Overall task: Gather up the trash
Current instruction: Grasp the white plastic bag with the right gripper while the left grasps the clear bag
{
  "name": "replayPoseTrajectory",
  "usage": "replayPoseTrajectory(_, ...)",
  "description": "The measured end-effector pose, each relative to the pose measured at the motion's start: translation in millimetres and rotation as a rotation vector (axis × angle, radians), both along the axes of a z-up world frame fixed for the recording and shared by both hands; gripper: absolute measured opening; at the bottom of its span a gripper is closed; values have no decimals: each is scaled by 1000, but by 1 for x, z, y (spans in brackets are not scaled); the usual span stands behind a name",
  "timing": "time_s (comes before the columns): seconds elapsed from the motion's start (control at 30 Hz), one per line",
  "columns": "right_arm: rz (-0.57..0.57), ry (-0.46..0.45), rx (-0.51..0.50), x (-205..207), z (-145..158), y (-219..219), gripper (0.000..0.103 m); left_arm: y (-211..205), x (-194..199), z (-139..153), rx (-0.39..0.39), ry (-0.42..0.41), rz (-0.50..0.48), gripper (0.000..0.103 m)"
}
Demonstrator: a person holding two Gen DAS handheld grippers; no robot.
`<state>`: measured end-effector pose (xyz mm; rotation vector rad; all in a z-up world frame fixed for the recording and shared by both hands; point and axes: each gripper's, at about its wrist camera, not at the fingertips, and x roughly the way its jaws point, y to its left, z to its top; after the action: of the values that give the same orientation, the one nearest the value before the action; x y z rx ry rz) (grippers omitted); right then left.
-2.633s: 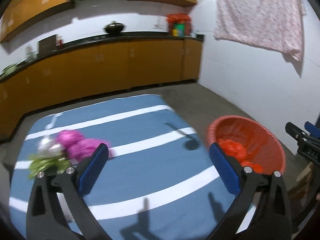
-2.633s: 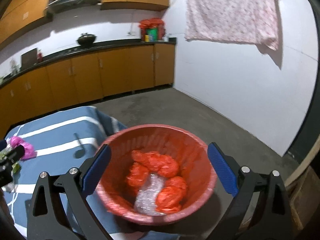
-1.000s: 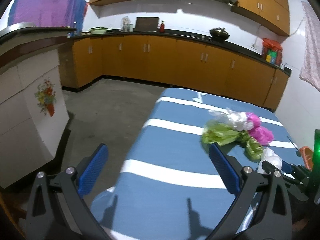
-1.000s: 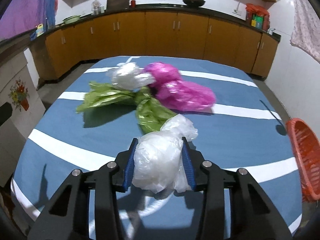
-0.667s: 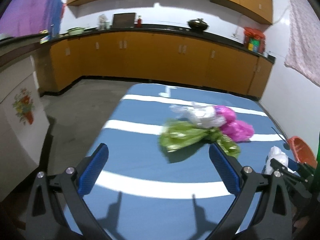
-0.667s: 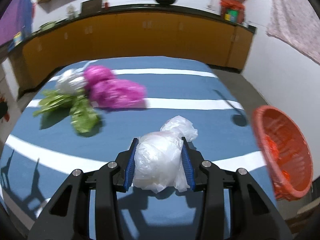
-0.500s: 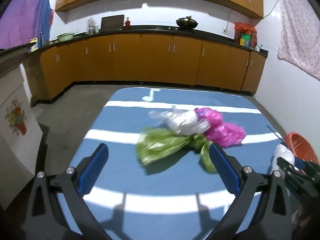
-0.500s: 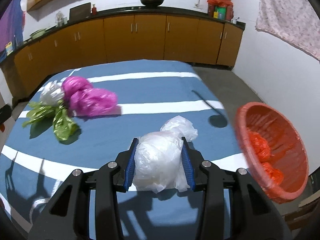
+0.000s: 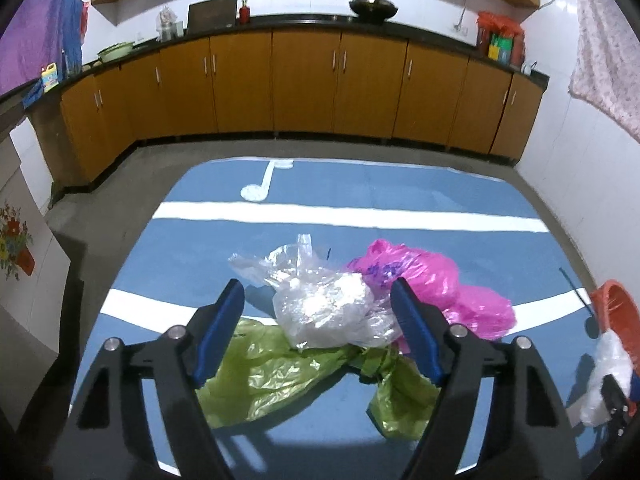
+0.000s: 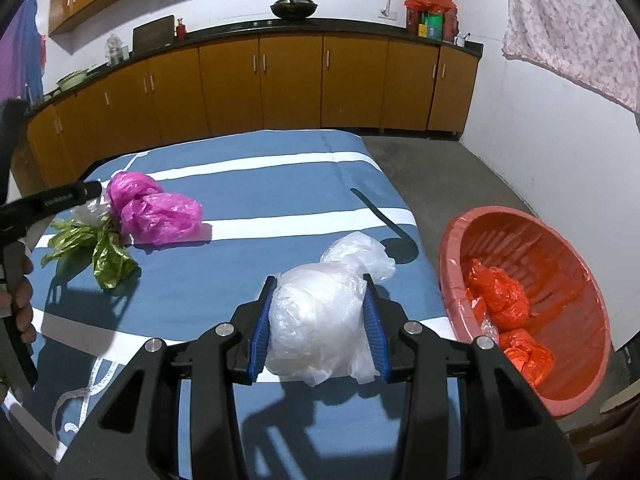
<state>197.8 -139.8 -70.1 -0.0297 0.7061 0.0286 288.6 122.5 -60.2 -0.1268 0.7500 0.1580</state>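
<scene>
On the blue striped cloth [image 9: 360, 184] lies a pile of bags: a clear plastic bag [image 9: 328, 312], a pink bag [image 9: 432, 284] and a green bag [image 9: 272, 372]. My left gripper [image 9: 318, 304] straddles the clear bag with its jaws closing; the pads stand apart from it. My right gripper [image 10: 319, 280] is shut on a white plastic bag [image 10: 316, 324] above the cloth's right edge, beside the red basket [image 10: 516, 224]. The basket holds orange bags [image 10: 496, 292]. The right wrist view also shows the pink bag [image 10: 160, 212], the green bag [image 10: 100, 248] and the left gripper's finger [image 10: 60, 198].
Wooden cabinets [image 9: 304, 88] under a dark counter run along the far wall. Grey floor [image 10: 440, 168] lies beyond the table and around the basket. A person's hand [image 10: 20, 296] holds the left tool. A patterned cloth [image 10: 572, 28] hangs on the right wall.
My left gripper has swung right onto the pile and its jaws have narrowed around the clear bag. My right gripper has carried the white bag rightward, bringing the red basket close.
</scene>
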Motion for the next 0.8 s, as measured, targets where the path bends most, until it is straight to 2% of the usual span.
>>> replayPoseTrajectory(0.07, 0, 1, 7, 0, 0, -2, 42, 1, 4, -7, -15, 26, 0, 65)
replayPoseTrajectory(0.13, 2, 0, 11, -1, 0, -3, 42, 3, 6, -15, -34, 53, -7, 52)
replayPoseTrajectory(0.23, 7, -4, 14, -2, 1, -4, 42, 3, 4, -18, -44, 54, -11, 41)
replayPoseTrajectory(0.3, 9, -8, 18, -4, 3, -4, 42, 4, -1, -14, -48, 33, -22, 38)
replayPoseTrajectory(0.8, 31, -87, 25, -23, 36, 0, 42, 6, -62, 50, -50, -142, -50, 35)
